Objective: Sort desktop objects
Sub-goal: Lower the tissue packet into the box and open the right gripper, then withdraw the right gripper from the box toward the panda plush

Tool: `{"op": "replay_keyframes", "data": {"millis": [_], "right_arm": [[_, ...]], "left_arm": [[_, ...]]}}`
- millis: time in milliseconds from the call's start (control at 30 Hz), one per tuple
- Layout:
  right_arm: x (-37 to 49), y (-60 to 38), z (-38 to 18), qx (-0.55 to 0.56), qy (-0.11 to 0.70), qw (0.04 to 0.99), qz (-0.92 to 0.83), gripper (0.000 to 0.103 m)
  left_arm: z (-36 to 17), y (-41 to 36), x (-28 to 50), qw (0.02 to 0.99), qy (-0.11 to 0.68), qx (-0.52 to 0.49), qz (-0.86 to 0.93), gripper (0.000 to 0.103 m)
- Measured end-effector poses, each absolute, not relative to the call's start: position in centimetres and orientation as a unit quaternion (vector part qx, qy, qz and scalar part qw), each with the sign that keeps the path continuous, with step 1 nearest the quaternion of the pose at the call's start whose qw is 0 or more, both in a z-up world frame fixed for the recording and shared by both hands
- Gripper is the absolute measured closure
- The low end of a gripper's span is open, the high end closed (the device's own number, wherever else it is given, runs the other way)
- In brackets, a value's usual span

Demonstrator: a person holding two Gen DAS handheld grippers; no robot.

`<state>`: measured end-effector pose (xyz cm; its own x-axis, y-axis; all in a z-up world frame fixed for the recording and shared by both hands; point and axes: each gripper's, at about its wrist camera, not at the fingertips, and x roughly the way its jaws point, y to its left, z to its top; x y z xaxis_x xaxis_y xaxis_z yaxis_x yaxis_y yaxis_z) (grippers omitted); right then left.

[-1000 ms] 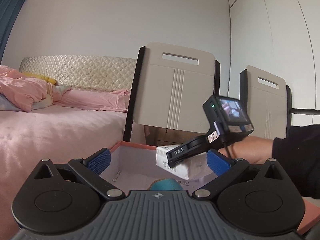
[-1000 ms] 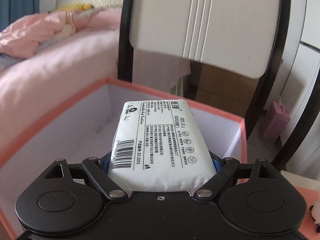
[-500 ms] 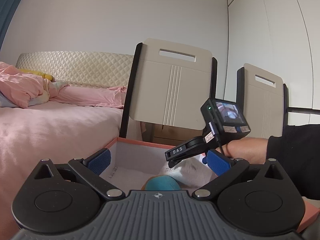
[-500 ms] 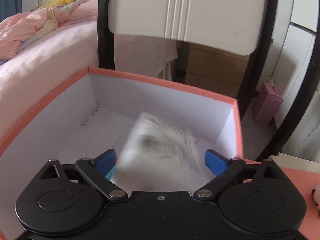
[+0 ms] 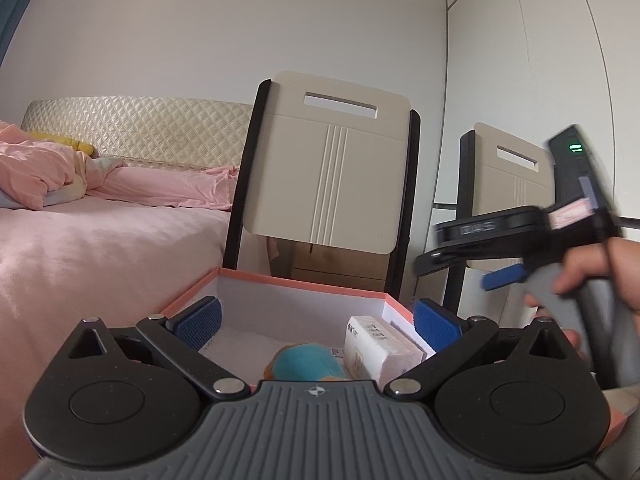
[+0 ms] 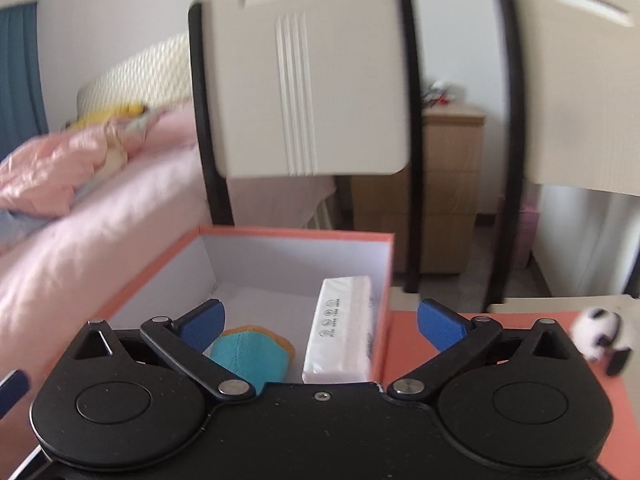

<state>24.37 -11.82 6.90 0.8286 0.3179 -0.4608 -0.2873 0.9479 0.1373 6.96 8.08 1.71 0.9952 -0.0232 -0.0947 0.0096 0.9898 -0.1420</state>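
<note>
Both pairs of jaws stand spread with nothing between their blue pads: the right gripper (image 6: 320,322) is opening, raised above the coral-rimmed box (image 6: 296,234) and tilted down toward it, while the left gripper (image 5: 316,320) points level at the near edge of the same box. Inside the box the white tissue pack (image 6: 344,332) lies against the right-hand wall, free of any pad — beside it, toward the box's middle, sits a teal plush toy (image 6: 248,356) with an orange edge. In the left wrist view the right gripper shows to the right of the box, blurred, a hand (image 5: 600,272) wrapped round its grey handle. Right of the box, on the coral surface (image 6: 404,344), a small panda figure (image 6: 598,330) stands. Beyond the box rise two beige chairs (image 5: 328,160) — a pink bed (image 5: 100,240) lies to its left.
</note>
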Motion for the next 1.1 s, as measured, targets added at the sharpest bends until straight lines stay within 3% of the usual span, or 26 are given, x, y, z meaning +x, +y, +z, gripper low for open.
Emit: {"op": "replay_keyframes", "data": {"millis": [500, 767, 1100], "right_arm": [[11.8, -19.4, 3.9, 0.062, 0.152, 0.98, 0.113, 0.001], [11.1, -21.1, 2.2, 0.118, 0.144, 0.975, 0.121, 0.001], [9.9, -20.2, 1.6, 0.068, 0.136, 0.981, 0.123, 0.001]], "left_arm": [[0.7, 6.3, 6.6, 0.995, 0.06, -0.067, -0.033, 0.0], [0.4, 5.9, 6.4, 0.995, 0.059, -0.07, -0.028, 0.0], [0.2, 5.6, 6.4, 0.996, 0.058, -0.064, -0.025, 0.0]]}}
